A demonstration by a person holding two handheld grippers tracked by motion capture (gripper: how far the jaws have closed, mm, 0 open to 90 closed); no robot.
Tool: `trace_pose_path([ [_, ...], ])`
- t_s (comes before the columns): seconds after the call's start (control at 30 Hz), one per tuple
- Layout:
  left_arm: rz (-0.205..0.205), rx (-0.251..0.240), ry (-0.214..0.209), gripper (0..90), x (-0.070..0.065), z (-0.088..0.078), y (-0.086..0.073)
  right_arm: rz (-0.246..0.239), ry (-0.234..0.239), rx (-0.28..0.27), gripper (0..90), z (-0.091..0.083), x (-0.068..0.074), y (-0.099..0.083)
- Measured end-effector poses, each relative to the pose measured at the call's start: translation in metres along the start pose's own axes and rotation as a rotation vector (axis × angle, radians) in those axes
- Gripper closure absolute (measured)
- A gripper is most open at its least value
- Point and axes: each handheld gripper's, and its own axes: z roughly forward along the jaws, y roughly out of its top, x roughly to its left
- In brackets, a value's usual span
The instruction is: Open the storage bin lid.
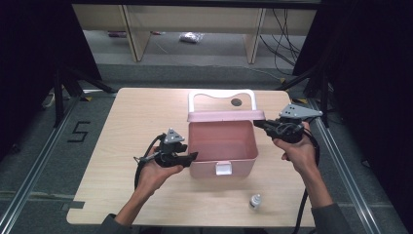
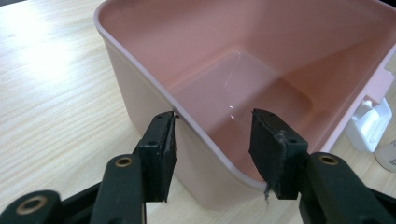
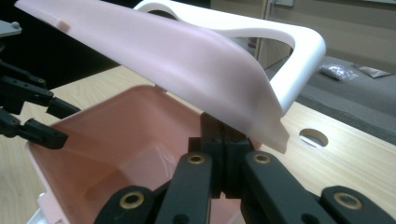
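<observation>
A pink box (image 1: pixel 209 168) stands in the middle of the table. Its pink lid (image 1: pixel 226 115), with a white handle (image 1: pixel 221 92), is raised at the back. My left gripper (image 1: pixel 192 157) is at the box's left wall. In the left gripper view the gripper (image 2: pixel 215 149) straddles the wall's rim (image 2: pixel 140 79), one pad outside and one inside, with a gap between them. My right gripper (image 1: pixel 257 124) is at the lid's right end. In the right gripper view its jaws (image 3: pixel 224 135) are shut together, and the tilted lid (image 3: pixel 177 56) hides their tips.
A small white bottle (image 1: pixel 255 200) stands near the table's front edge, right of centre. The box has a white latch (image 1: pixel 224 168) on its front wall. A round hole (image 1: pixel 236 102) lies in the tabletop behind the box. Dark stands flank the table.
</observation>
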Motion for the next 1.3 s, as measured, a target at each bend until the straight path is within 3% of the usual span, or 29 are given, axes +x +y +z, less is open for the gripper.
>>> trace_pose_path([
  [0.03, -0.006, -0.004, 0.0, 50.2, 0.0, 0.0, -0.001, 0.02, 0.004, 0.007, 90.0, 0.001, 0.0, 0.001],
  [0.13, 0.005, 0.0, -0.008, 50.2, -0.001, -0.001, -0.001, -0.001, -0.008, -0.002, 90.0, 0.004, -0.005, 0.002],
  [0.23, 0.016, 0.005, -0.002, 50.3, -0.003, -0.003, -0.001, 0.02, 0.007, 0.003, 90.0, 0.008, -0.01, 0.004],
  [0.27, 0.021, 0.003, -0.001, 50.3, -0.003, -0.003, -0.002, 0.017, -0.01, -0.003, 90.0, 0.01, -0.011, 0.004],
  [0.33, 0.028, 0.01, -0.007, 51.2, -0.002, -0.003, -0.001, 0.032, 0.014, 0.001, 90.0, 0.012, -0.013, 0.006],
  [0.47, 0.018, 0.004, -0.008, 53.8, -0.002, -0.003, -0.001, 0.001, -0.012, 0.005, 90.0, 0.017, -0.017, 0.008],
  [0.5, 0.013, 0.006, -0.012, 53.7, -0.003, -0.003, -0.001, 0.02, -0.017, 0.006, 90.0, 0.017, -0.017, 0.008],
  [0.67, 0.01, 0.008, -0.012, 53.0, -0.004, -0.004, -0.002, 0.015, -0.023, 0.01, 90.0, 0.02, -0.026, 0.007],
  [0.7, 0.01, 0.008, -0.01, 52.9, -0.005, -0.004, -0.002, 0.041, -0.019, 0.001, 90.0, 0.023, -0.026, 0.006],
  [0.77, 0.006, 0.006, -0.01, 52.6, -0.004, -0.004, -0.002, 0.023, -0.042, 0.007, 90.0, 0.025, -0.03, 0.005],
  [0.83, 0.009, 0.006, -0.014, 52.4, -0.002, -0.004, -0.002, 0.046, -0.034, 0.024, 90.0, 0.028, -0.032, 0.004],
  [0.97, 0.01, 0.001, -0.017, 52.4, -0.003, -0.004, -0.002, 0.029, -0.049, 0.026, 90.0, 0.032, -0.038, 0.005],
  [1.03, 0.012, -0.002, -0.015, 52.4, -0.002, -0.003, -0.002, 0.045, -0.055, 0.024, 90.0, 0.035, -0.039, 0.005],
  [1.13, -0.009, -0.006, -0.035, 52.3, 0.001, -0.003, -0.003, 0.043, -0.065, 0.039, 90.0, 0.039, -0.043, 0.006],
  [1.17, 0.005, -0.001, -0.039, 52.4, 0.003, -0.003, -0.002, 0.058, -0.066, 0.04, 90.0, 0.041, -0.043, 0.005],
  [1.23, 0.005, 0.004, -0.05, 52.3, 0.003, -0.003, -0.002, 0.033, -0.075, 0.053, 90.0, 0.043, -0.047, 0.004],
  [1.27, 0.003, 0.002, -0.049, 52.4, 0.003, -0.003, -0.002, 0.055, -0.071, 0.049, 90.0, 0.045, -0.047, 0.003],
  [1.3, 0.007, 0.003, -0.051, 52.5, 0.003, -0.002, -0.002, 0.044, -0.075, 0.055, 90.0, 0.045, -0.048, 0.003],
])
